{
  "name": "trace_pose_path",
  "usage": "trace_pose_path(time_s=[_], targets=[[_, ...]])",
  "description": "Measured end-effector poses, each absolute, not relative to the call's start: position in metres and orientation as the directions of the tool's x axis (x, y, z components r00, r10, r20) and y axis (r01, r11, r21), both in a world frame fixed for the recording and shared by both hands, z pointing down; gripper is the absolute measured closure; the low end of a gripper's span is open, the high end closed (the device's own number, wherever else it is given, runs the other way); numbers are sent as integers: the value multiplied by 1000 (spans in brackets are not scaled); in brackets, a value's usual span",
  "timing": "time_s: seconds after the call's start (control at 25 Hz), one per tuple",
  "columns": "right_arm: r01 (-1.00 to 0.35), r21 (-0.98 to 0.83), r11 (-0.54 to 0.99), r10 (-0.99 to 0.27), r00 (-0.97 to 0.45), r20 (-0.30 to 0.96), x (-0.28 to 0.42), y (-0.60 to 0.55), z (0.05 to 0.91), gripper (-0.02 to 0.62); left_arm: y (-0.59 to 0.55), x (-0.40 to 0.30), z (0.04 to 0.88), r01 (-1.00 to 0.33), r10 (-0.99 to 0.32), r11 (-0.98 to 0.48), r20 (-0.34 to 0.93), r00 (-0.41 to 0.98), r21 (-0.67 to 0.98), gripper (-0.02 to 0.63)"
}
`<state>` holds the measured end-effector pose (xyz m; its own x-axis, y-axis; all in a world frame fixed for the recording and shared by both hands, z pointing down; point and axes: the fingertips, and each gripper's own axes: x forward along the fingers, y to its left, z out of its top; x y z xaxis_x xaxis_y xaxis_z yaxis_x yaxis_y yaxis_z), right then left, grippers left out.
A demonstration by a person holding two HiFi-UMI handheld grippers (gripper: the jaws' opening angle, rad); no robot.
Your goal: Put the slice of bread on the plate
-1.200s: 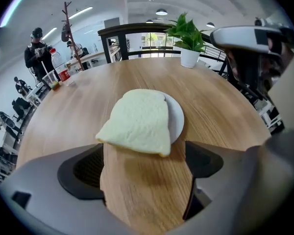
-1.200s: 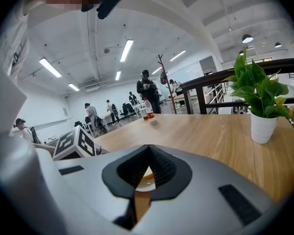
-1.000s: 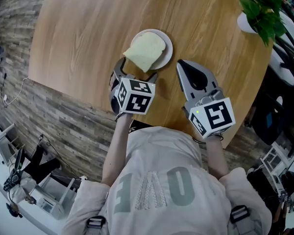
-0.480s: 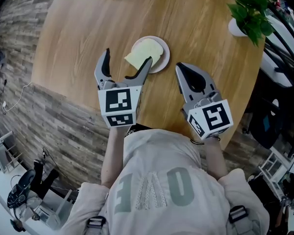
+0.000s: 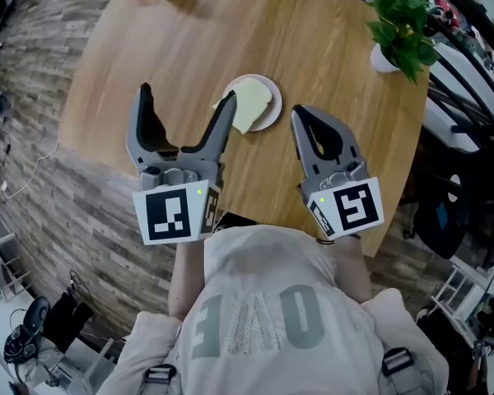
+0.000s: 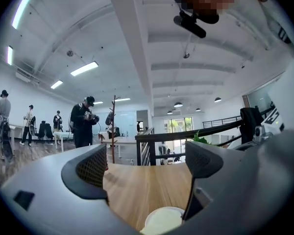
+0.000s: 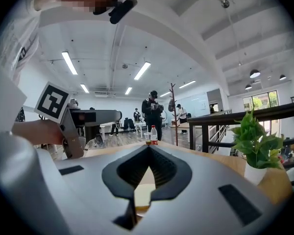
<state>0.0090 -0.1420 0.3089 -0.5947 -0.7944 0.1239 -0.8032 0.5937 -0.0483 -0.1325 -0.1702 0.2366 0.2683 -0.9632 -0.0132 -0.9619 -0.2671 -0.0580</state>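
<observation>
At the left, the grey two-jaw left gripper is held above the near edge of the round wooden table. It is pointed away from the person, with its jaws spread wide and nothing gripped between them. Just right of its right jaw, the pale square slice of bread is seen lying flat on the small round white plate, with one corner reaching past the rim on the near left side. The placing is therefore judged done, and little appears to be left beyond drawing the tools clear. Further right, the grey right gripper is held beside the plate without touching it. Its jaws are brought together at the tips and are empty. A green potted plant is stood by the table's far right edge.
</observation>
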Motion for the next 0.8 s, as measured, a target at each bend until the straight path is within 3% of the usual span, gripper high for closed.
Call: trace_pose_path(time_s=[0.08,0.16,0.24,0.32,0.8], targets=[[-803,-39,595,-795,-595,119,8,-138,306,584,-159,-136,223,-963,-960,-262,-84,266,-56,117],[-800,-37,599,-793,-598,116,5,-135,304,584,-147,-137,208,-958,-945,-281,-154,287,-60,268],[-797,-35,604,-790,-603,112,3,-132,302,584,-136,-139,196,-954,-930,-286,-213,300,-92,495],[-792,-30,610,-785,-610,108,0,-129,300,584,-129,-141,189,-956,-924,-260,-253,287,-134,586],[-799,7,602,-792,-596,135,2,-122,303,584,-125,-137,201,-960,-931,-251,-239,275,-128,598]])
